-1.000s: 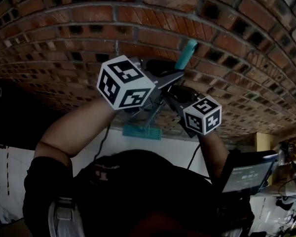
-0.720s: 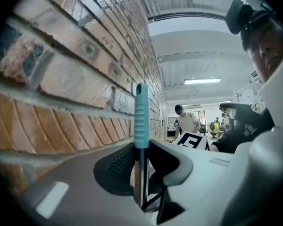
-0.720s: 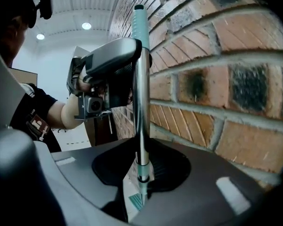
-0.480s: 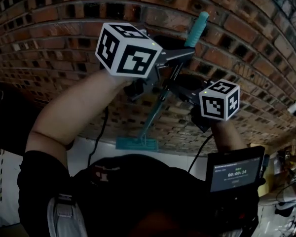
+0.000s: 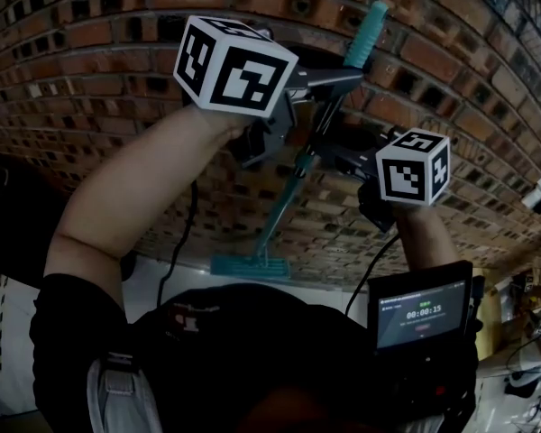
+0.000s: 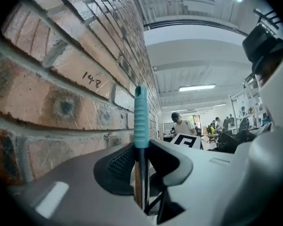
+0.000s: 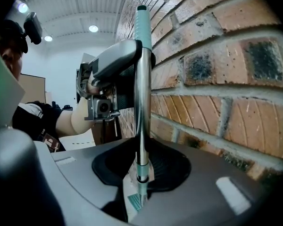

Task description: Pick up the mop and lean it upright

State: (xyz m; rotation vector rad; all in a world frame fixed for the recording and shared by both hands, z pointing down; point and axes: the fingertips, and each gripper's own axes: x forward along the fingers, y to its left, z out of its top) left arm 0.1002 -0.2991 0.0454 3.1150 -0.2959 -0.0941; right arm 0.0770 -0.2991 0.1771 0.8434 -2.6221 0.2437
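Observation:
The mop stands nearly upright against the brick wall (image 5: 117, 79). Its teal grip (image 5: 365, 34) is at the top, the metal pole (image 5: 284, 197) runs down, and the teal mop head (image 5: 250, 266) rests by the wall's foot. My left gripper (image 5: 332, 81) is shut on the pole just below the grip. In the left gripper view the teal grip (image 6: 140, 119) rises out of the left gripper (image 6: 140, 168). My right gripper (image 5: 332, 156) is shut on the pole lower down. In the right gripper view the pole (image 7: 142, 102) runs up from the right gripper (image 7: 141, 166) to the left gripper (image 7: 118, 62).
The brick wall (image 7: 217, 79) is close behind the mop. A small screen with a timer (image 5: 421, 309) sits at the lower right of the head view. People and desks (image 6: 212, 128) are far off down the room. White floor (image 5: 162, 282) lies at the wall's foot.
Both grippers have risen with the mop in them, and the teal grip now sits higher and closer to the wall. The grips have not changed.

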